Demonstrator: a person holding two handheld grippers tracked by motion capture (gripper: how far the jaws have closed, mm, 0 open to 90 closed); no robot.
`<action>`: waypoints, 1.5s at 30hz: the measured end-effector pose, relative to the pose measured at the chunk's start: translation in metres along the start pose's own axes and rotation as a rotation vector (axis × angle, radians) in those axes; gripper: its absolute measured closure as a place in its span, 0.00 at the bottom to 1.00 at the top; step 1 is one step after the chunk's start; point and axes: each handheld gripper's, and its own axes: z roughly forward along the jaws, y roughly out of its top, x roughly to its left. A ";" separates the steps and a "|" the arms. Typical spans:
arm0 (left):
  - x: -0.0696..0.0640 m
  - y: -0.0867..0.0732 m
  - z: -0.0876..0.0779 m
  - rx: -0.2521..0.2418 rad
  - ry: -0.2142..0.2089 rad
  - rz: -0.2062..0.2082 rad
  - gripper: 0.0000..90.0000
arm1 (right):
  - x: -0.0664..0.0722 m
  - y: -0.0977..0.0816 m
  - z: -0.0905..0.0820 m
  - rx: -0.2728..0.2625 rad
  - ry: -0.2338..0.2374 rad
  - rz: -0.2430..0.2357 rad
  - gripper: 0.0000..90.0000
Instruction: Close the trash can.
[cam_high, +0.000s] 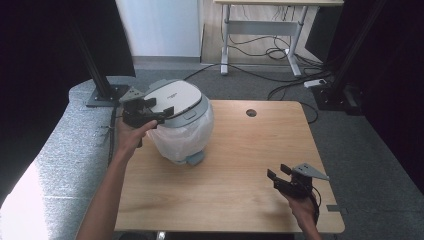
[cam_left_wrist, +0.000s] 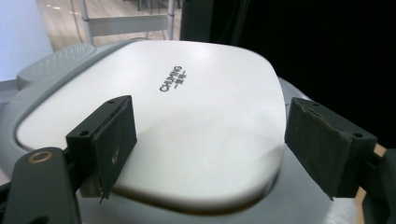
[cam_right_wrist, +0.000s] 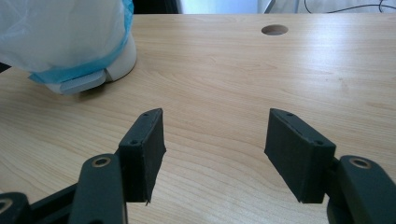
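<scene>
My left gripper is up at the lid of the pedal bin, at the lid's left-front edge in the high view. Fingers spread wide, released, holding nothing. In the left gripper view the two pads sit apart over the white lid, which spans the gap between them; cannot tell if they touch it. Lid is closed, flat-domed, white with a grey rim, brand text CHUMING printed on top.

Bin stands on the left-rear part of the wooden tabletop, tilted a bit, wrapped in a clear plastic liner bag with a bluish edge. Grey foot pedal sticks out at the base toward me. In the right gripper view the bin base and pedal show at upper left, resting on the wood.

My right gripper is held low over the front-right corner of the tabletop, well apart from the bin. Fingers also released, wide gap, nothing between them, bare wood seen through the gap. Grey three-cornered plate on top of it.

Round cable hole in the tabletop near the back edge, right of the bin. Second desk and floor cables behind.
</scene>
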 end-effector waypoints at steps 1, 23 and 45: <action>-0.002 0.000 0.003 -0.003 0.015 0.013 0.19 | 0.000 0.000 0.000 0.001 0.000 0.000 0.41; -0.036 0.011 0.030 0.073 0.137 0.114 0.26 | 0.001 -0.001 0.000 0.003 -0.003 -0.001 0.41; -0.064 -0.054 -0.042 -0.068 0.013 0.125 0.21 | 0.002 -0.004 0.002 0.011 0.002 -0.002 0.41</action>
